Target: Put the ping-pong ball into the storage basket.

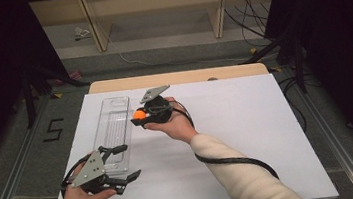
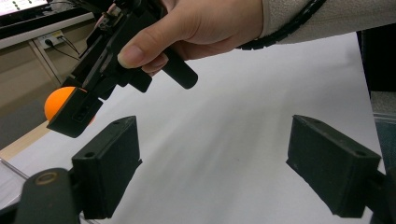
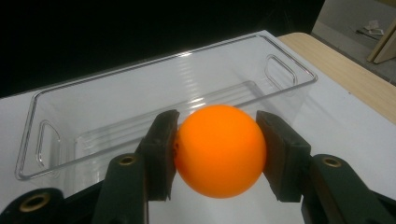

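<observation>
The right gripper [image 3: 219, 154] is clamped on an orange ball [image 3: 219, 150], one pad pressing each side, and holds it in the air just beside the long side of a clear plastic bin [image 3: 93, 116] that lies on the white counter [image 1: 249, 136]. Nearer the person, the left gripper [image 1: 123, 162] hovers at the bin's near end with its jaws wide apart and nothing between them.

I see the ball [image 3: 219, 150] wedged between my right gripper's [image 3: 219, 154] fingers [image 3: 161, 154], the bin [image 3: 56, 140] just beyond their tips; my left gripper [image 1: 123, 162] sits beside the bin's near end.
</observation>
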The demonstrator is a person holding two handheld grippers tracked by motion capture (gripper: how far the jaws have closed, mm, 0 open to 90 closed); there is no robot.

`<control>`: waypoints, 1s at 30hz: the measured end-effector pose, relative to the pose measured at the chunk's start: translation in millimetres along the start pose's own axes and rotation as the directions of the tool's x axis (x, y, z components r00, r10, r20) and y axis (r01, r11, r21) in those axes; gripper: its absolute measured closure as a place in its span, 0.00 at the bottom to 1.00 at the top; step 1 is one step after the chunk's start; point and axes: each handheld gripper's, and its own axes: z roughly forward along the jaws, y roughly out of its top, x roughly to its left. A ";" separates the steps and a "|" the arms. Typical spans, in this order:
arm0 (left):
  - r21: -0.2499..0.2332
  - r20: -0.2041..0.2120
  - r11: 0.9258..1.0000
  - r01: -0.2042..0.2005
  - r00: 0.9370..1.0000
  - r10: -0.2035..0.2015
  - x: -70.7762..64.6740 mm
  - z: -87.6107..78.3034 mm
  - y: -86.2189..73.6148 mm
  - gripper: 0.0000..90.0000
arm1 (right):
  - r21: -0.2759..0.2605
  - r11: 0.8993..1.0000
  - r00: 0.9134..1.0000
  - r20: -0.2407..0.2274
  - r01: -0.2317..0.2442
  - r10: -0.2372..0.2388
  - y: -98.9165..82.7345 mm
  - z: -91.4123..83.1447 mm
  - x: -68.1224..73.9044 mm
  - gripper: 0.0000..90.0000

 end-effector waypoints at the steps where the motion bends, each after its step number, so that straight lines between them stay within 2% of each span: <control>1: 0.001 0.000 1.000 -0.001 1.000 0.001 0.0 0.0 0.0 0.18 | 0.000 1.000 1.000 -0.001 0.001 -0.001 0.3 0.4 0.0 0.57; 30: 0.000 0.002 1.000 -0.001 1.000 0.001 -0.3 0.2 0.1 0.18 | 0.003 1.000 1.000 -0.008 0.006 -0.006 7.9 10.0 1.7 0.57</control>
